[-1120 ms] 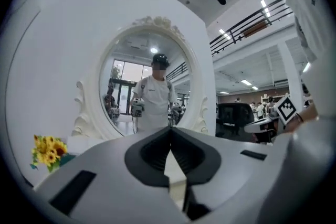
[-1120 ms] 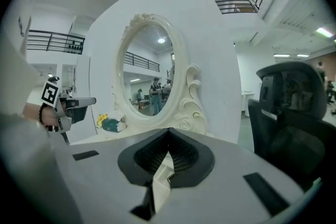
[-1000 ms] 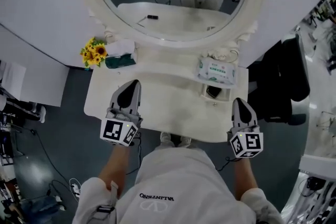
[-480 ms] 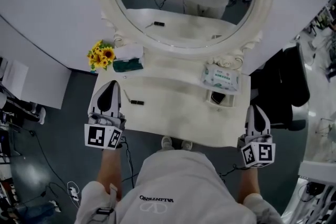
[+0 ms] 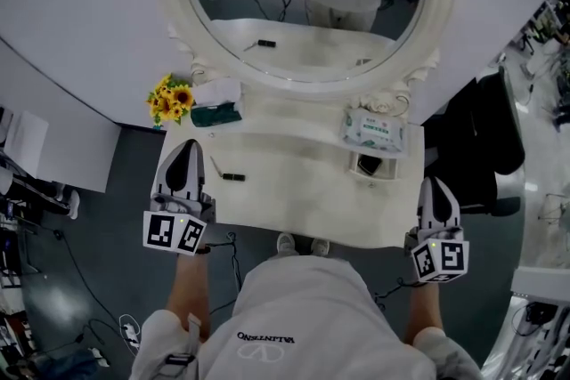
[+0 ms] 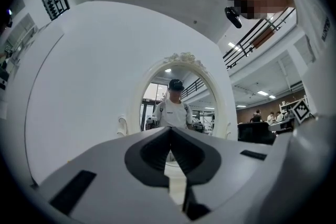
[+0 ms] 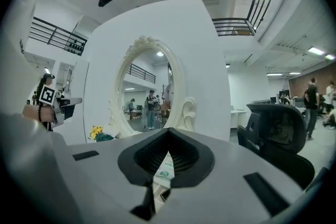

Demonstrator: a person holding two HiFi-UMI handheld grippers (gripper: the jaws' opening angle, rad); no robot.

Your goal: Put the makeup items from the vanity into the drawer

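A short black makeup stick (image 5: 233, 177) and a thin pencil (image 5: 214, 163) lie on the white vanity top (image 5: 294, 191), left of centre. A small open drawer (image 5: 369, 165) with something dark inside sits at the right, below a pack of wipes (image 5: 372, 132). My left gripper (image 5: 187, 145) hangs at the vanity's left edge, shut and empty, a little left of the stick. My right gripper (image 5: 434, 183) is off the right front corner, also shut with nothing in it. Both gripper views look over closed jaws, left gripper (image 6: 170, 129) and right gripper (image 7: 168, 130), toward the oval mirror (image 6: 176, 102).
Sunflowers (image 5: 169, 97) and a green-and-white tissue box (image 5: 214, 105) stand at the back left. The oval mirror (image 5: 303, 4) rises behind the top. A black office chair (image 5: 481, 138) stands to the right. Cables lie on the dark floor at the left.
Both grippers drew back and outward from over the vanity top. The left one moved left and uncovered the black stick and pencil. Both stayed shut.
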